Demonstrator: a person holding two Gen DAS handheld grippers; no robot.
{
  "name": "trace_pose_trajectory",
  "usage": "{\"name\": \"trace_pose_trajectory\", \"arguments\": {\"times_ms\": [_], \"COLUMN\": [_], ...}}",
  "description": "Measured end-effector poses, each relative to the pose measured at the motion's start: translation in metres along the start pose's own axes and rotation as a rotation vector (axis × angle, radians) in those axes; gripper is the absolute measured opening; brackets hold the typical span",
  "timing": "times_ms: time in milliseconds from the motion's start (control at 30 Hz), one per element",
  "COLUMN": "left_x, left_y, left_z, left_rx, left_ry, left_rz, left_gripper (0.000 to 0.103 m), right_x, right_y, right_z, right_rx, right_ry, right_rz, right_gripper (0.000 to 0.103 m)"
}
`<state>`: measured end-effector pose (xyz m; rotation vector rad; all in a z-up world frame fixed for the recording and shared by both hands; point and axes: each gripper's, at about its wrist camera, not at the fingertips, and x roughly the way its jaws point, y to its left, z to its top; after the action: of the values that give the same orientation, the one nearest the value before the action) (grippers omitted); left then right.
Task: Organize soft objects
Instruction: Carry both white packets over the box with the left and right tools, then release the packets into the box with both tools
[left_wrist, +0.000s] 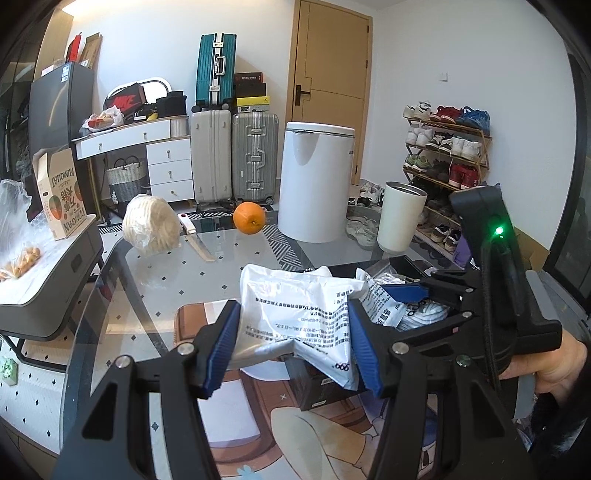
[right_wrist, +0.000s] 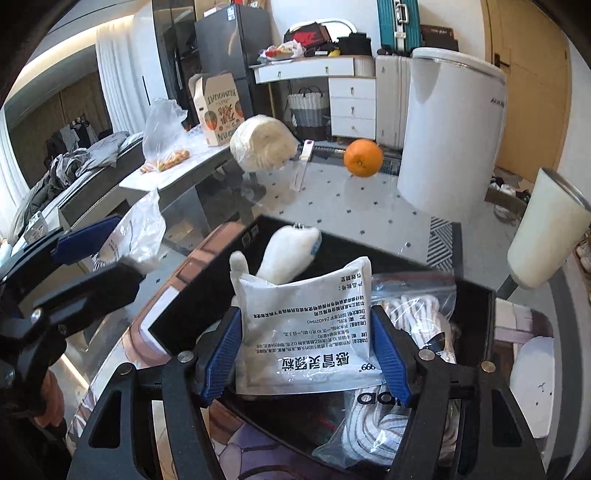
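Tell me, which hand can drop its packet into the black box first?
Probably right: the right gripper already holds its white packet over the black box. The left gripper holds its packet beside it.

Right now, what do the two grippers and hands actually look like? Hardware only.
Both are black plastic scissor-linkage frames with silver pivot bolts and ribbed blue pads. The left gripper shows its pads edge-on; the right gripper matches. From the left camera, the right unit's black housing carries a lit green LED and a black cable. The right hand is bare below a dark fuzzy sleeve.
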<state>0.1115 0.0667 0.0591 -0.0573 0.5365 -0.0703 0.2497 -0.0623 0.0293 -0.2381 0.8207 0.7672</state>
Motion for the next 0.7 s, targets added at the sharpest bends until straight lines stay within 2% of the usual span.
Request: {"name": "trace_pose_trajectory", "arguments": {"times_ms": [33, 133, 233, 400, 700], "left_x": [0.000, 0.001, 0.000, 0.002, 0.029], "left_y": [0.001, 0.001, -0.002, -0.006, -0.031], "left_z": [0.000, 0.000, 0.002, 0.003, 0.003], "left_rx": [-0.001, -0.001, 0.001, 0.009, 0.069], "left_ry": [0.001, 0.003, -0.005, -0.013, 0.035], "left_rz": [-0.001, -0.004, -0.013, -0.020, -0.036], "left_gripper": [0.057, 0.057, 0.057, 0.058, 0.058], "right_x": [-0.001, -0.008, -0.019, -0.042, -0.071], "right_y": [0.002, 0.005, 0.006, 0.000, -0.020], "right_z": [0.000, -0.002, -0.003, -0.011, -0.035], "right_rx": [-0.011, -0.025, -0.037, -0.061, -0.063], "right_ry": [0.002, -0.016, -0.053, -0.108, -0.114], "right_rz": [0.004, 0.009, 0.007, -0.034, -0.109], "right_gripper": [0.071, 0.088, 0.093, 0.095, 0.097]}}
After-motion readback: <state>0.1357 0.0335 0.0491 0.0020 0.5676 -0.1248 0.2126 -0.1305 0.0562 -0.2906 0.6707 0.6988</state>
